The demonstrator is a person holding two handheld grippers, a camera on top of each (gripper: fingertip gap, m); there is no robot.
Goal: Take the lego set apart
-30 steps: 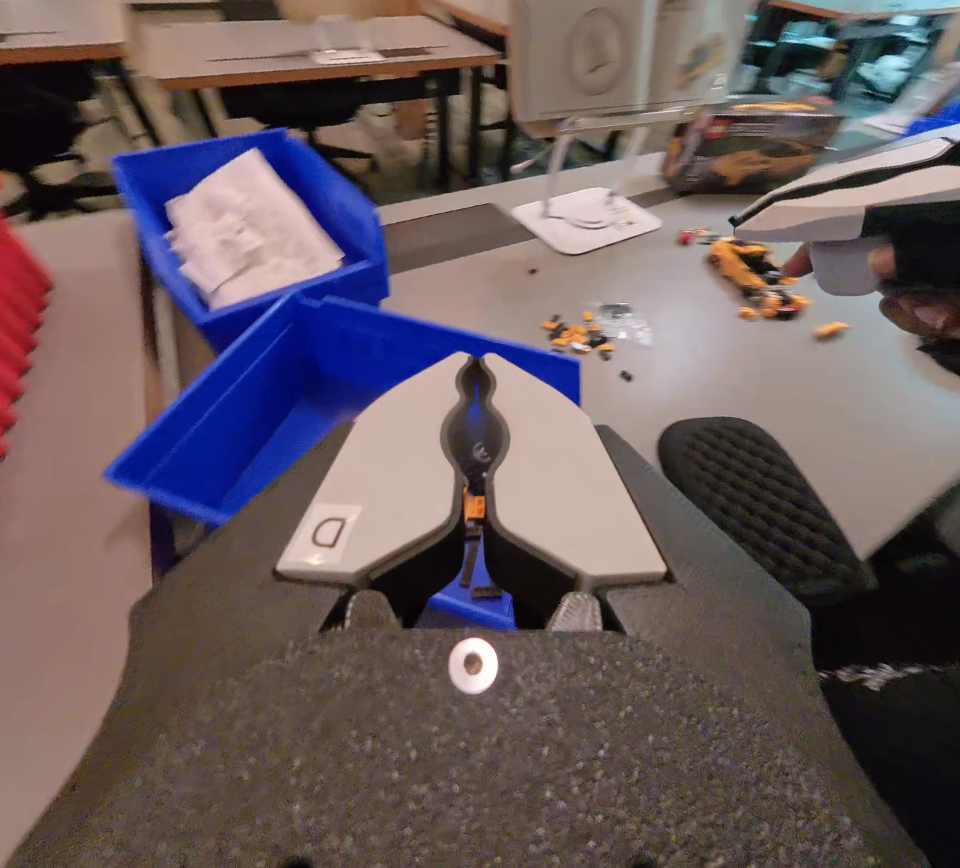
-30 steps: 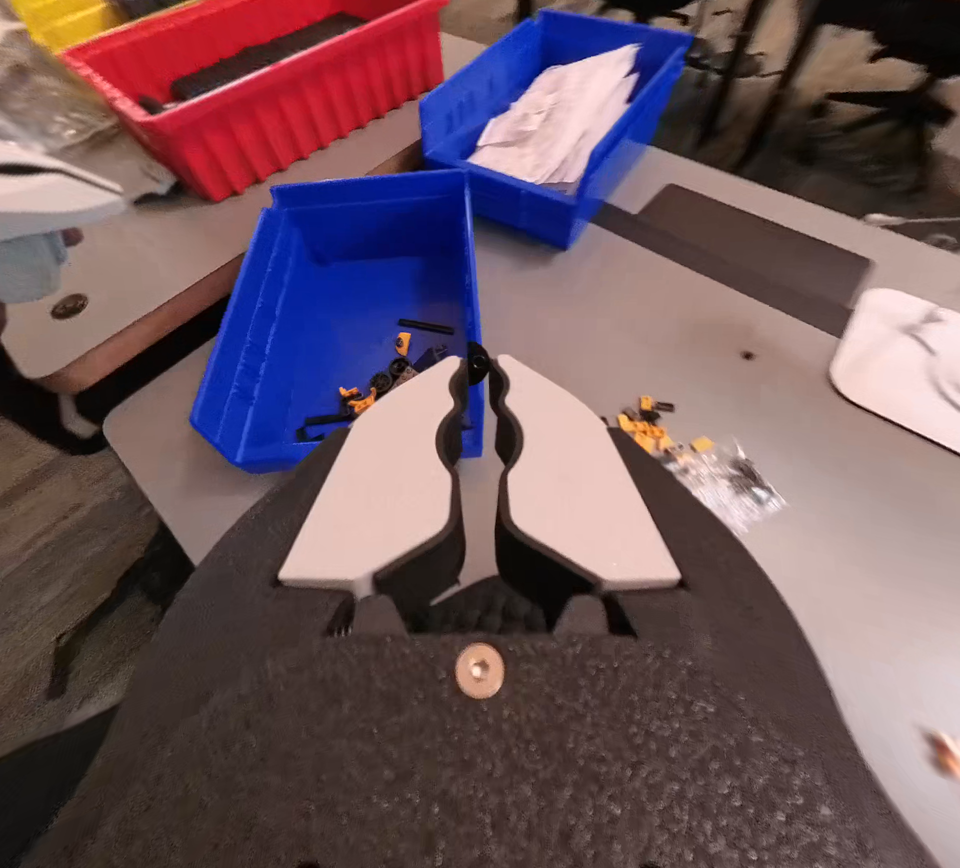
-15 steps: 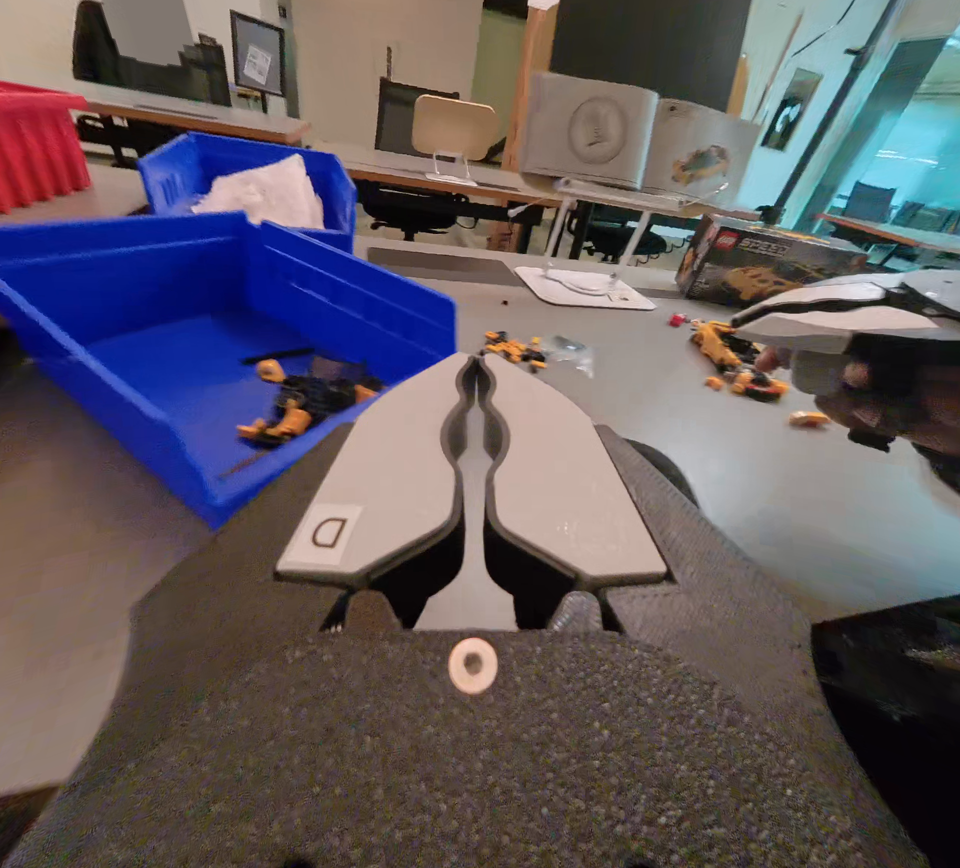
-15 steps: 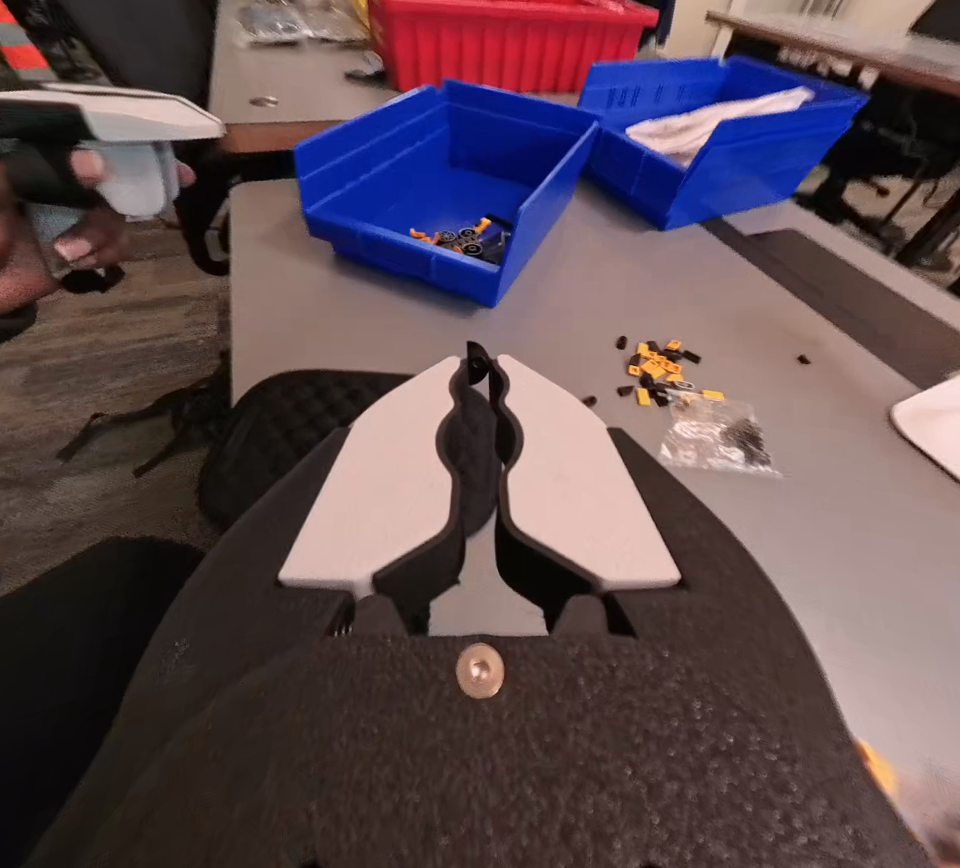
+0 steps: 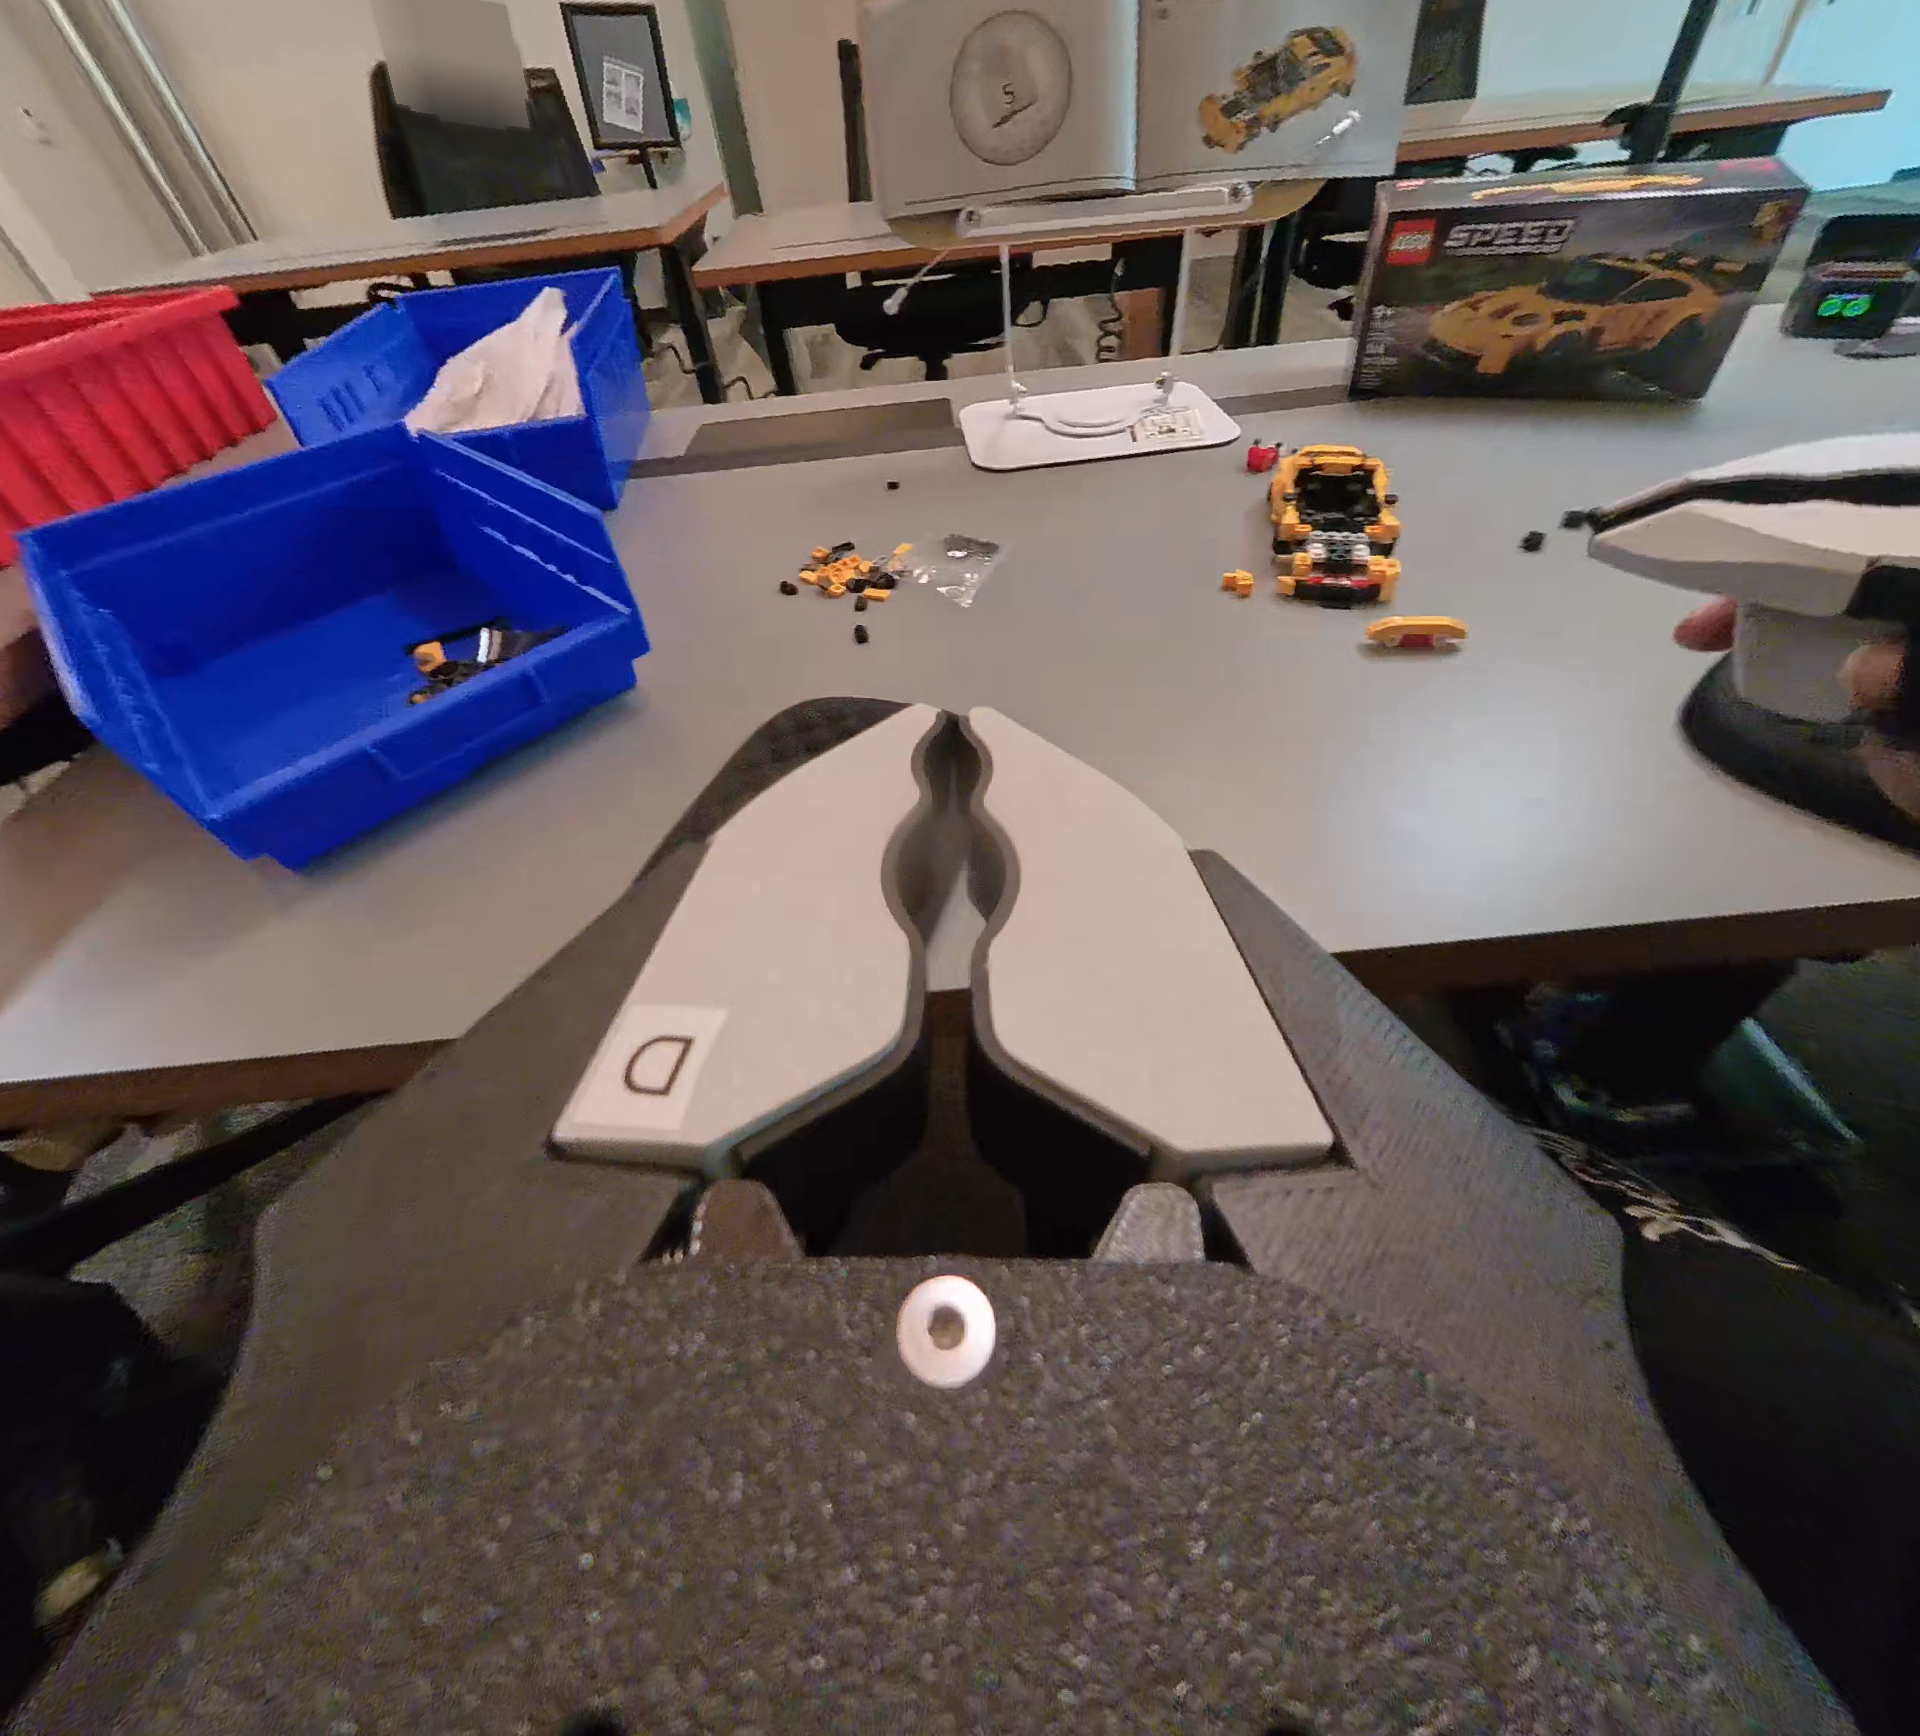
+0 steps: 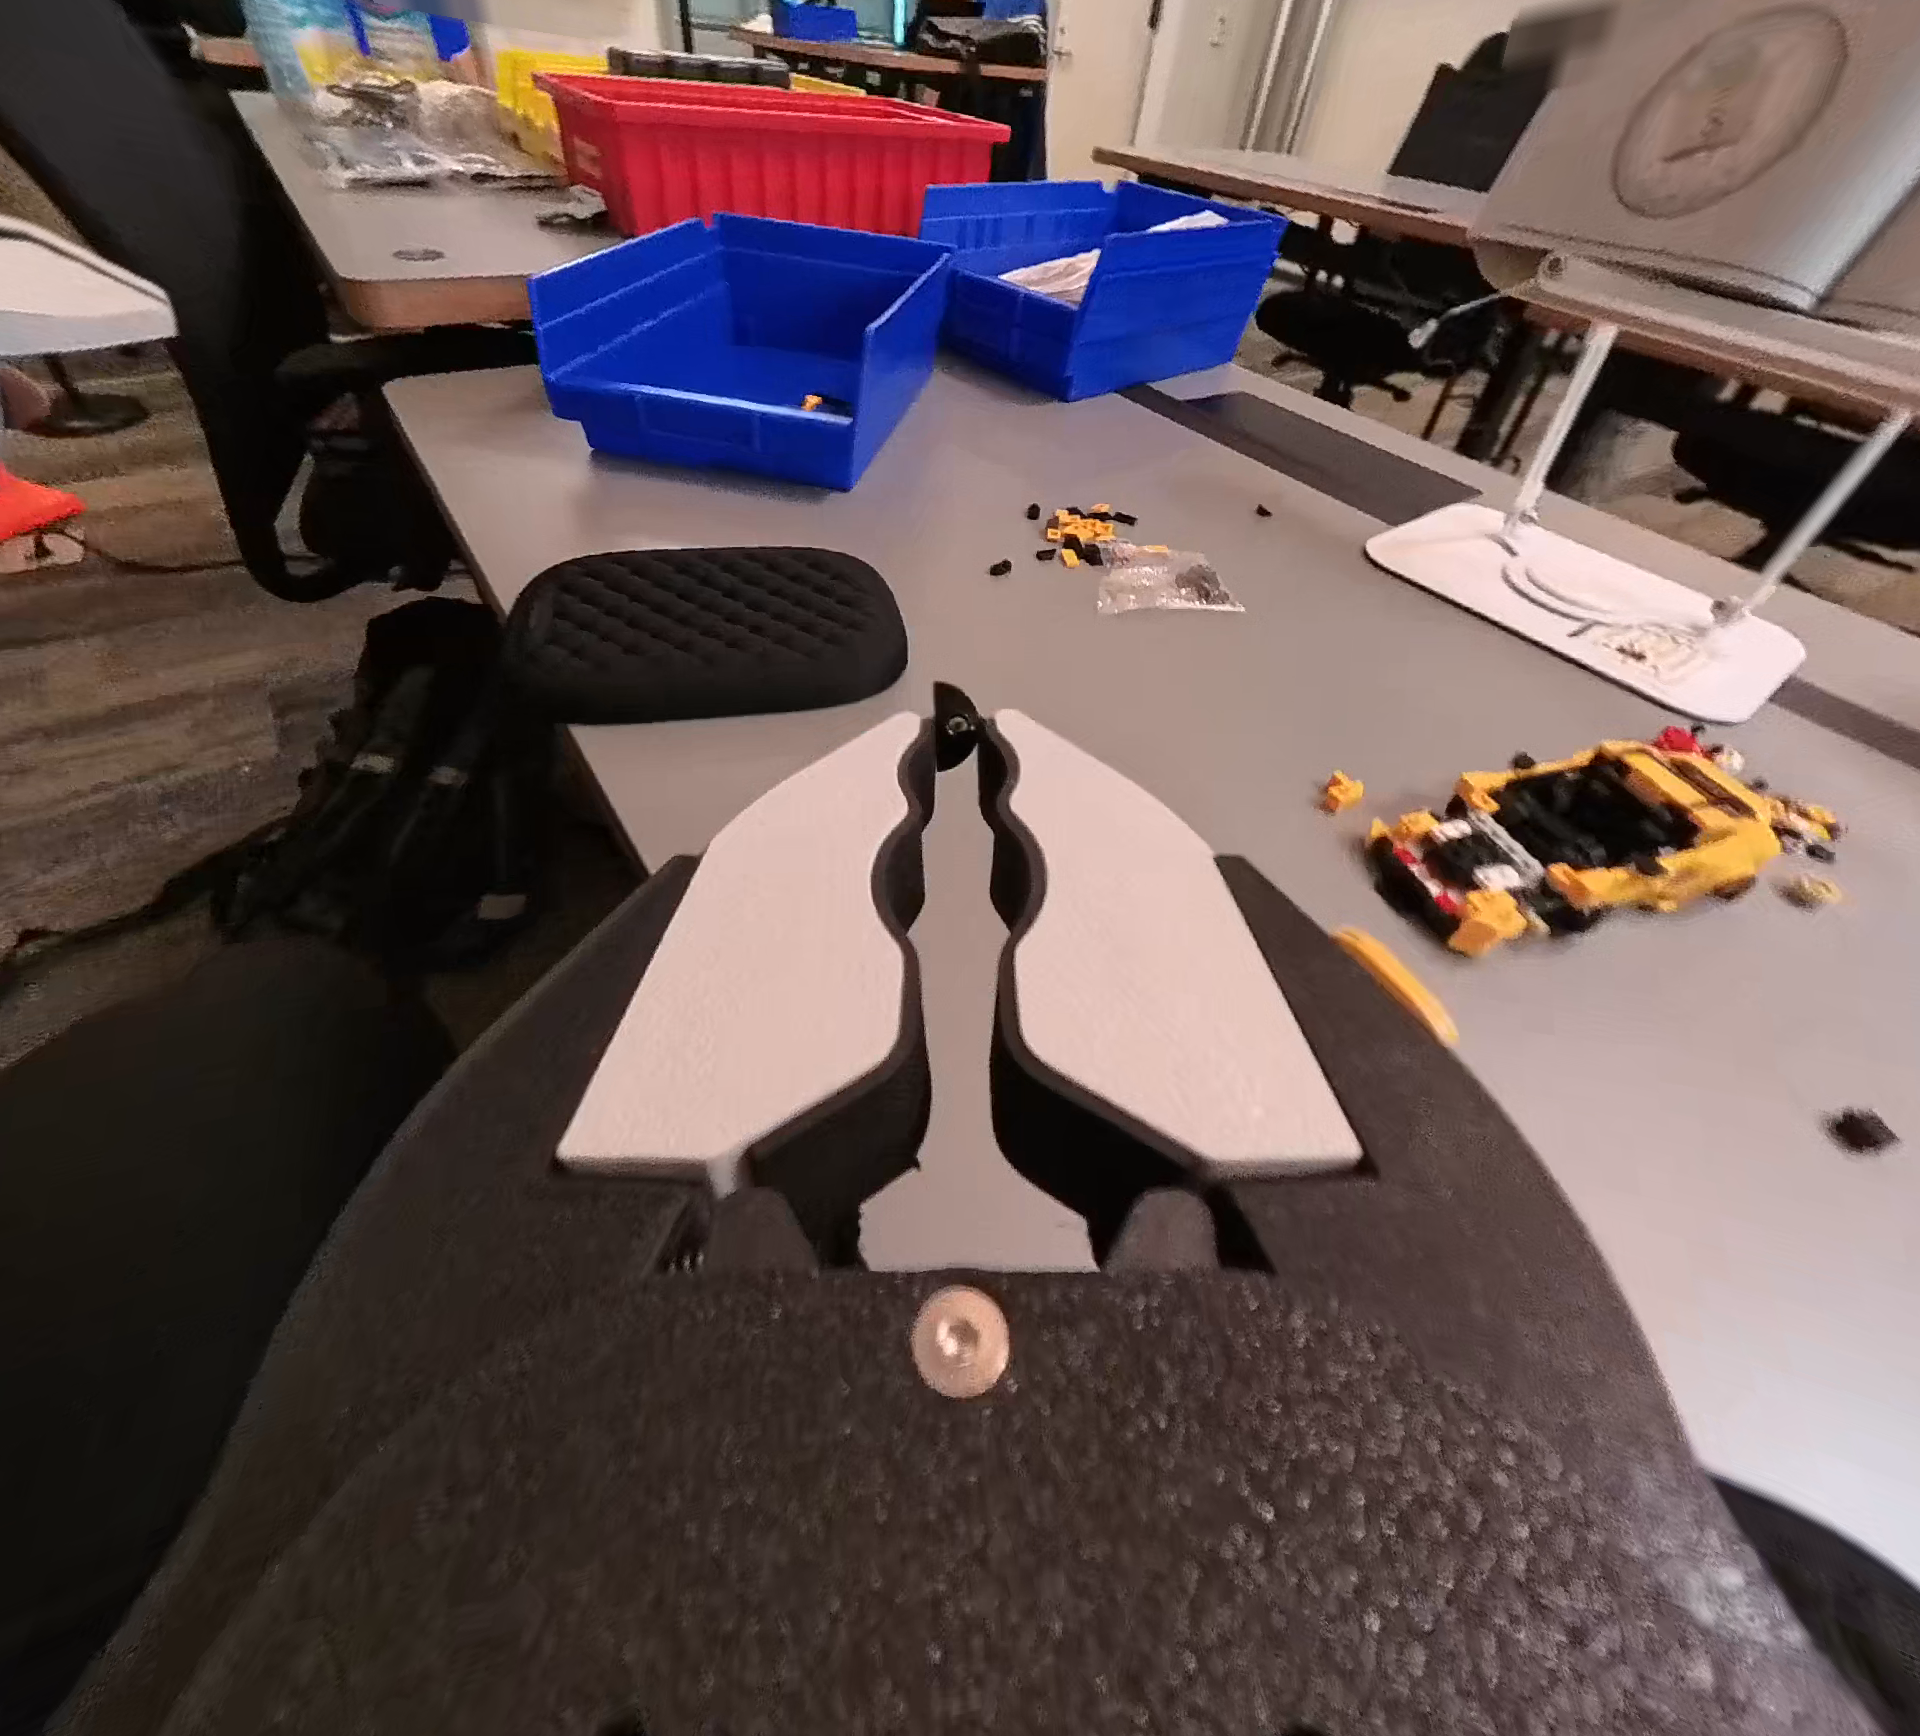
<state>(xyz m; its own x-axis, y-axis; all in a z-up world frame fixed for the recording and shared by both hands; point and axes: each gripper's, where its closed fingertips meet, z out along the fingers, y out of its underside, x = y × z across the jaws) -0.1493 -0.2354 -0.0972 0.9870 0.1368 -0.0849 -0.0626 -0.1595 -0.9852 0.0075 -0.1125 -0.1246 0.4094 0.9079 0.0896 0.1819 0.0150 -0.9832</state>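
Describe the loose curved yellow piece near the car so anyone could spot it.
On the grey table, find the half-stripped yellow lego car. Just nearer the camera, to its right, lies the curved yellow piece, alone: an arched strip with red underneath, far bigger than the tiny yellow brick.

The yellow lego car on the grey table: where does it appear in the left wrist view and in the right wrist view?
Left wrist view: the yellow lego car sits right of centre, far up the table.
Right wrist view: it lies at the right edge, mid-height, right of the gripper's fingertips.
Shared landmark: the blue bin holding loose pieces.
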